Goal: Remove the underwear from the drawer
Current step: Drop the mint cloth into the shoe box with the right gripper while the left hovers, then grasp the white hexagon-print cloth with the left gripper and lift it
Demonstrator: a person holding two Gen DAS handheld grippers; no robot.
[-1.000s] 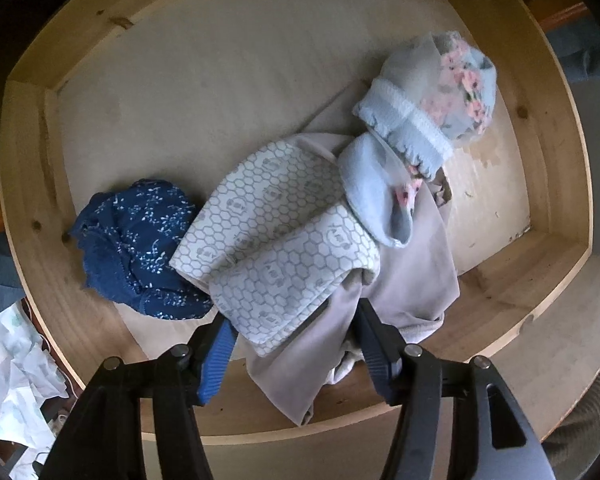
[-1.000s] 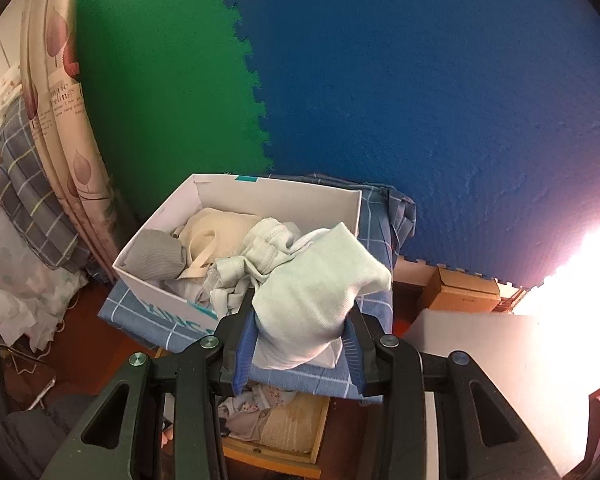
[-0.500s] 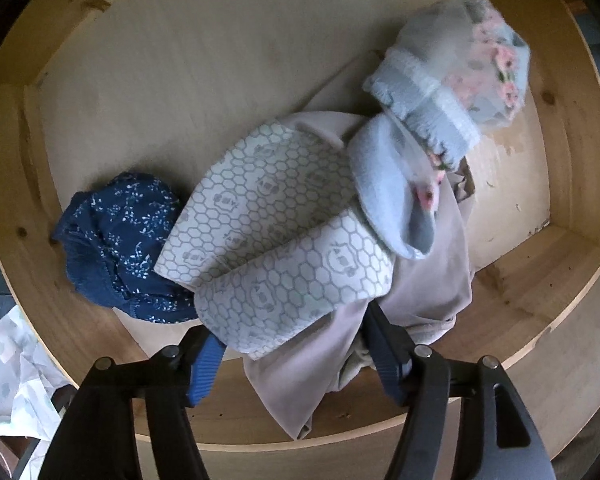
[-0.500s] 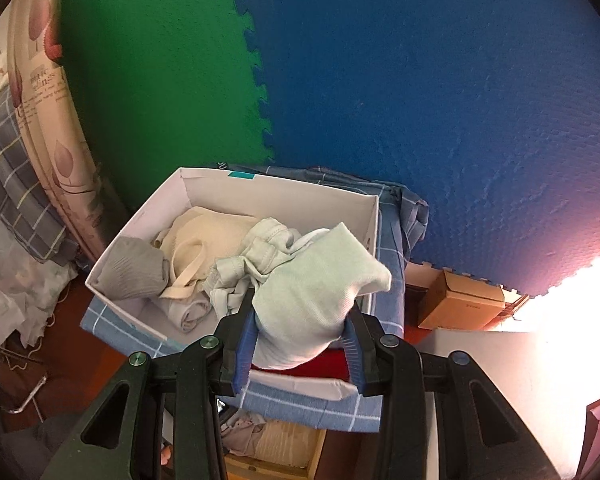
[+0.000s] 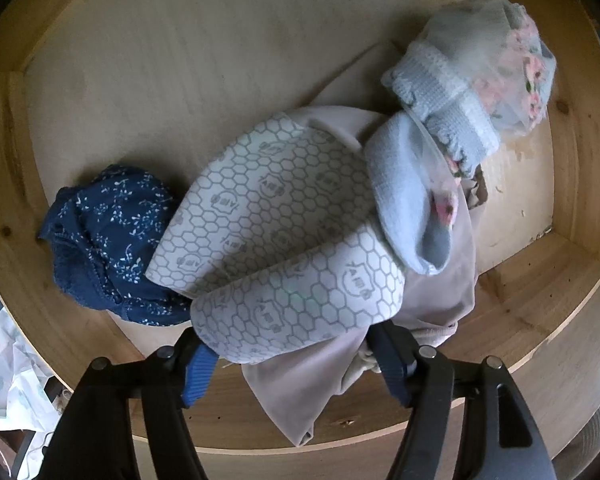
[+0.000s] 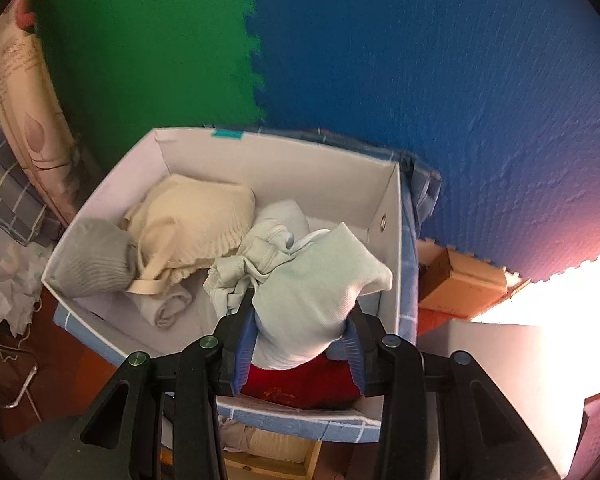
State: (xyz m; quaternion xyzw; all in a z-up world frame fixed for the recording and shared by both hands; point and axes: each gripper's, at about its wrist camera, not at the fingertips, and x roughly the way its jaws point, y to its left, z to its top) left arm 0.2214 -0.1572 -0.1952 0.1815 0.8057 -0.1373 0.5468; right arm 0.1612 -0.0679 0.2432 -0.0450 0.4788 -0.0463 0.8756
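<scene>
While the left hand-held gripper (image 5: 288, 360) descends into the wooden drawer (image 5: 16, 152), its jaws are opening wide and straddle the near edge of a honeycomb-print pair of underwear (image 5: 276, 240); the blue pads do not yet press on the cloth. This pair lies on a beige garment (image 5: 300, 392) that spills over the drawer's front wall. A navy floral pair (image 5: 108, 236) lies just beside it on one side, and a pale blue floral pair (image 5: 472, 92) overlaps it on the other.

The right hand-held gripper (image 6: 300, 344) holds a pale green garment (image 6: 316, 292) between its pads over the white storage box (image 6: 392, 216). Its jaws are beginning to part, so the release appears to be starting. The box already contains a cream piece (image 6: 192, 216) and a grey piece (image 6: 92, 264).

Risks, as judged from this view:
- The left jaws may close on both the honeycomb pair and the beige garment beneath, because the two layers sit together between the pads.
- The overlapping pale blue pair could be dragged along.
- The green garment hangs near the box's near rim and might drape over it rather than fall inside.
</scene>
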